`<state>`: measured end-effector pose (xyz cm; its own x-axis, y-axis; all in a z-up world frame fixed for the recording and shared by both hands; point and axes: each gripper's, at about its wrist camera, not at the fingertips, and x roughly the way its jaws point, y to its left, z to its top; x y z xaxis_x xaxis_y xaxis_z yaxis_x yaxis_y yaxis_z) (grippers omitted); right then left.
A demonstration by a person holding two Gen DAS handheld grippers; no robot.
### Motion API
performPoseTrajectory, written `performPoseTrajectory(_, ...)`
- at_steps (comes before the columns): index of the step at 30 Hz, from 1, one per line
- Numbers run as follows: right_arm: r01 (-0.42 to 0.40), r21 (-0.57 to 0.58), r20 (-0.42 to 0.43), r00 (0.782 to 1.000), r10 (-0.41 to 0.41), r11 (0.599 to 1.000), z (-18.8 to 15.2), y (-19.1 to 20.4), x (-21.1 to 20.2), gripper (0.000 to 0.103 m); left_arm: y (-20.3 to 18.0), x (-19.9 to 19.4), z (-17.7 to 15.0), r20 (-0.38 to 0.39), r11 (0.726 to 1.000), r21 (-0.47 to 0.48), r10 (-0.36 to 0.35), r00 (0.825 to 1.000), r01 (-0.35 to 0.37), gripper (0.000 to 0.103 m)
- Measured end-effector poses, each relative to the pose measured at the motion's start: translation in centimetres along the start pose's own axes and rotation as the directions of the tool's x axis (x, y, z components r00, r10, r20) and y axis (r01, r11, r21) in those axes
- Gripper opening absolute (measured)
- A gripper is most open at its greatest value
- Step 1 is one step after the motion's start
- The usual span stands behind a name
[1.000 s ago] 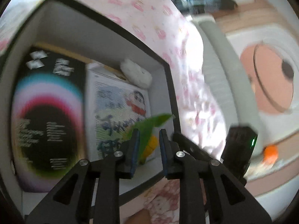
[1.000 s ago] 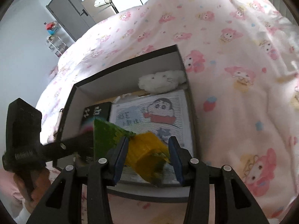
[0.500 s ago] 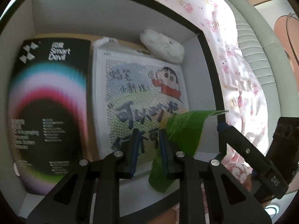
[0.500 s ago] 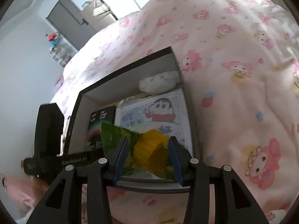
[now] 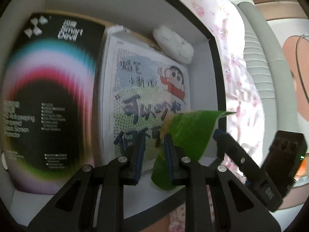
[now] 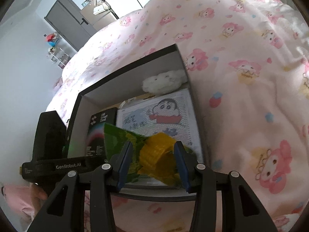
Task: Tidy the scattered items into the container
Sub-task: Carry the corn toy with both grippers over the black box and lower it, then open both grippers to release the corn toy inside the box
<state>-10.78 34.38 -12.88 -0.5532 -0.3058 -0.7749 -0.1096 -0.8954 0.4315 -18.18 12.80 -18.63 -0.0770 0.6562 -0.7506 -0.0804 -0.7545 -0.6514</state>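
Note:
A black-rimmed box with white walls lies on the bed. Inside it lie a black Smart Devil carton, a cartoon picture board and a white plush. My right gripper is shut on a green and yellow snack packet, held just above the box's near edge. My left gripper points down into the box over the picture board. Its jaws stand narrowly open with nothing between them. The packet hangs just right of its right finger.
A pink cartoon-print duvet surrounds the box. A hand and a pink sleeve show at the lower left of the right wrist view. A grey padded headboard runs past the box's right side. Grey cabinets stand far behind.
My left gripper has tilted down and moved in over the box, so its contents now fill the left wrist view. The right gripper has stayed put with the packet.

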Motion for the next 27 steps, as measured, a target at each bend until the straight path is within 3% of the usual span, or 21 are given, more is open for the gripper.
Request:
performPoseTrajectory(6, 0.064, -0.050, -0.025, 0.998, -0.065, 0.997, -0.4, 0.7, 1.4, 0.041, -0.5, 0.1, 0.7, 0.008, 0.999, 0.037, 0.029, 1.000, -0.030, 0.018)
performPoseTrajectory(7, 0.072, -0.055, -0.022, 0.997, -0.073, 0.996, -0.4, 0.7, 1.4, 0.041, -0.8, -0.3, 0.5, 0.029, 0.994, 0.062, 0.092, 0.995, -0.093, 0.018)
performPoseTrajectory(9, 0.099, -0.066, -0.016, 0.995, -0.100, 0.993, -0.4, 0.9, 1.5, 0.041, -2.1, -1.3, -0.3, 0.125, 0.961, 0.136, 0.225, 0.966, -0.241, 0.018)
performPoseTrajectory(10, 0.107, -0.066, -0.013, 0.994, -0.108, 0.992, -0.5, 0.9, 1.4, 0.041, -2.6, -1.9, -0.8, 0.160, 0.951, 0.162, 0.237, 0.958, -0.262, 0.019)
performPoseTrajectory(13, 0.122, -0.053, -0.003, 0.992, -0.123, 0.991, -0.5, 0.8, 1.2, 0.041, -3.9, -3.4, -2.1, 0.199, 0.953, 0.213, 0.171, 0.965, -0.213, 0.019)
performPoseTrajectory(15, 0.123, -0.025, -0.002, 0.992, -0.123, 0.992, -0.4, 0.5, 1.2, 0.041, -5.5, -3.0, -2.5, 0.224, 0.940, 0.257, 0.165, 0.960, -0.222, 0.022)
performPoseTrajectory(17, 0.148, -0.025, 0.006, 0.989, -0.148, 0.989, -0.5, 0.6, 1.3, 0.041, -5.9, -2.3, -2.5, 0.202, 0.937, 0.281, 0.152, 0.968, -0.206, 0.023)
performPoseTrajectory(21, 0.159, -0.056, -0.001, 0.987, -0.159, 0.986, -1.1, 1.5, 1.5, 0.041, -5.9, -1.5, -2.7, 0.181, 0.924, 0.296, 0.194, 0.964, -0.241, 0.021)
performPoseTrajectory(27, 0.132, 0.022, 0.014, 0.991, -0.133, 0.991, -2.6, 1.9, -0.2, 0.042, -6.4, -4.7, -3.6, 0.216, 0.931, 0.306, 0.137, 0.967, -0.200, 0.022)
